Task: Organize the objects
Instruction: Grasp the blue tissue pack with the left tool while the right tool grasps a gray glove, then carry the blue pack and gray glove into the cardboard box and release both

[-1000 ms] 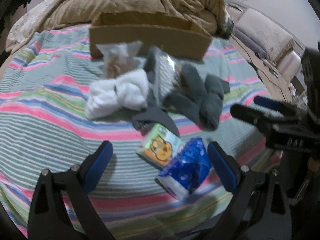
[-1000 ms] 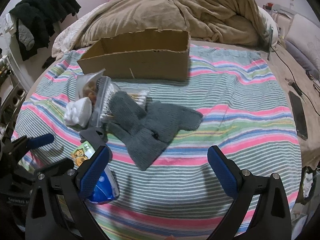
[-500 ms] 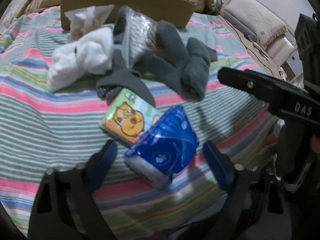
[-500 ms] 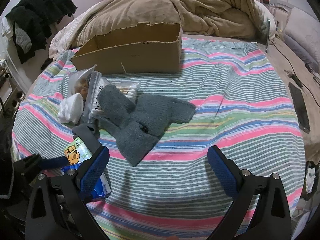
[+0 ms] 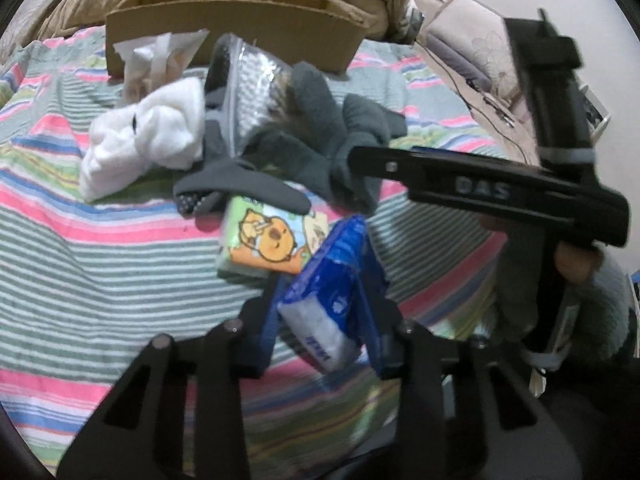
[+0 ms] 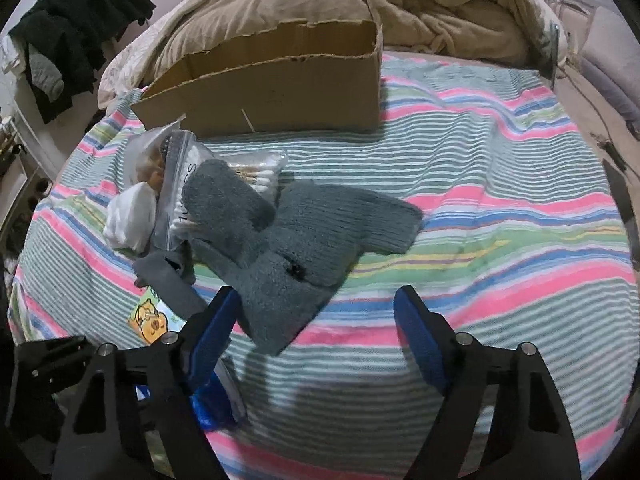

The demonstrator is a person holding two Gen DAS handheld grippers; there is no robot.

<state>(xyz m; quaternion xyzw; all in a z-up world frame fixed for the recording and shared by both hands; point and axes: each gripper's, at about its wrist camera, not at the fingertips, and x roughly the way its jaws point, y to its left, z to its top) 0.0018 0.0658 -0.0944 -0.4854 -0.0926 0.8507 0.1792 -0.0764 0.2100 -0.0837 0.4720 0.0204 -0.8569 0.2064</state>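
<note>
My left gripper [image 5: 324, 320] is shut on a blue tissue pack [image 5: 332, 300], holding it just above the striped bed sheet. A cartoon tissue pack [image 5: 268, 240] lies just beyond it, also in the right wrist view [image 6: 150, 318]. My right gripper [image 6: 316, 336] is open and empty above the sheet, near the grey socks [image 6: 288, 240]. White socks [image 5: 144, 140], a cotton swab bag [image 5: 252, 96] and a snack bag [image 5: 156, 56] lie in a heap before the open cardboard box [image 6: 280, 84].
A tan duvet [image 6: 360, 4] is bunched behind the box. Dark clothes [image 6: 76, 28] hang at the far left. The right gripper's body [image 5: 500, 188] crosses the left wrist view. The bed's right edge drops to a floor with cables [image 6: 608, 144].
My left gripper moved down onto the blue tissue pack and closed on it. My right gripper shifted slightly nearer the grey socks, still open.
</note>
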